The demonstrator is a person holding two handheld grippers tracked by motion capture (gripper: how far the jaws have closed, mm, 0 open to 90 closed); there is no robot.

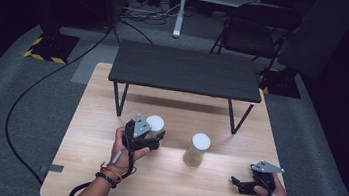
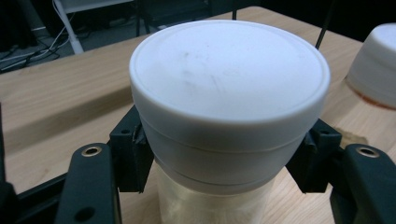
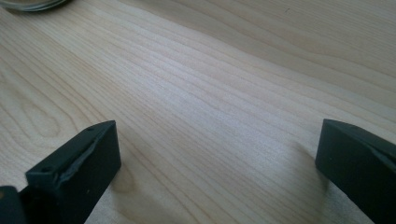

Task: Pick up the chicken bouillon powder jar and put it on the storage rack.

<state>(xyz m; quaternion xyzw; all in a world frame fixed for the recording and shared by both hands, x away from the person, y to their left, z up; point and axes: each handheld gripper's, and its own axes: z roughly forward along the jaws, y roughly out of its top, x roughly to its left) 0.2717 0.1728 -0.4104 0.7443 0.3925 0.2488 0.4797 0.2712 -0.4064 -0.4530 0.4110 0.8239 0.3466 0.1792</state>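
two grippers over a pale wooden table [image 1: 162,177] in a dark room: left gripper [image 2: 219,163] clenched on a white-lidded jar [image 2: 229,93], right gripper [image 3: 215,163] released

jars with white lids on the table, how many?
2. One jar is clamped in the left gripper; the other jar stands free mid-table, to its right.

Black tools [image 1: 150,138], beaded wrist bracelets [image 1: 109,173]

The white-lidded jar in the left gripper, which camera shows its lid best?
The left gripper view: the white lid fills it, with the fingers clamped just beneath. The high view shows the same lid small, behind the left gripper. The right gripper view looks at bare tabletop.
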